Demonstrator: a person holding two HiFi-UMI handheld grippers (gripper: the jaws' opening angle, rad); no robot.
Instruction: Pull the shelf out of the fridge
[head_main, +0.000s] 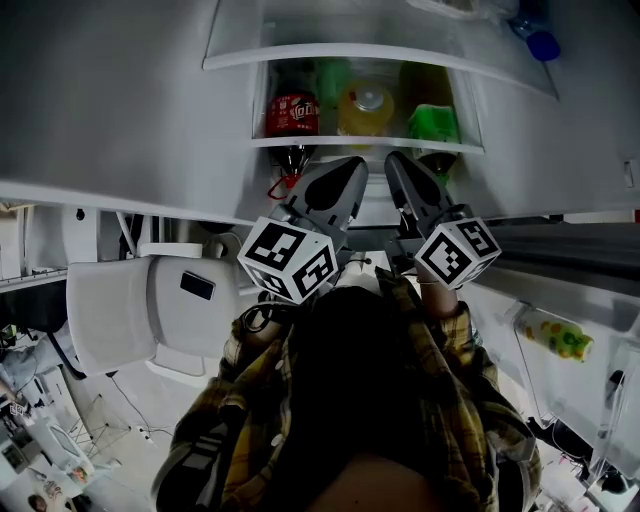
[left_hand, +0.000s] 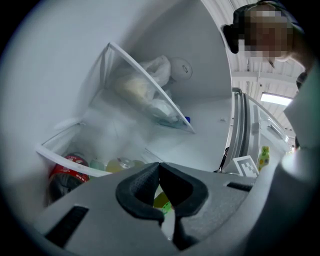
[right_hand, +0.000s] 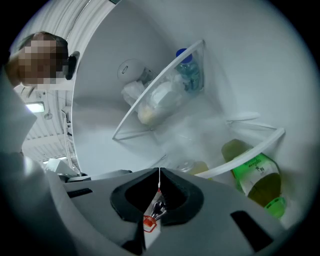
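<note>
- Getting a hold on the shelf (head_main: 330, 142) looks like the step in hand. Both grippers reach into the open fridge (left_hand: 60, 75), with their tips just under the shelf's front edge, near its middle.
- The left gripper (head_main: 350, 172) is closed, its tips meeting with nothing pinched between the pads.
- The right gripper (head_main: 397, 162) is closed as well and holds nothing. A dark bottle neck with a red ring (right_hand: 150, 221) shows through the gap behind its tips, lying beyond the jaws.
- The shelf sits in the fridge as the lower of 2 in view, below the upper shelf (head_main: 350, 52) that holds bags (right_hand: 160, 97).
- It carries 3 bottles: a cola bottle (head_main: 292, 113) toward its left end, a yellow bottle (head_main: 366, 108) at the middle and a green bottle (head_main: 432, 125) toward its right end.
- The shelf's long axis runs side to side across the fridge, from wall to wall. Its front edge faces the person, so the way out is straight toward them.
- To do this step well, I judge that the jaws should part and then clamp the front edge squarely, or else hook behind its lip.
- The 2 grippers sit close together. Spreading them toward the shelf's left and right ends would help keep it from twisting in its side rails.
- The pull should be level, even on both sides and slow, since the loaded bottles could tip or slide toward the front edge.
</note>
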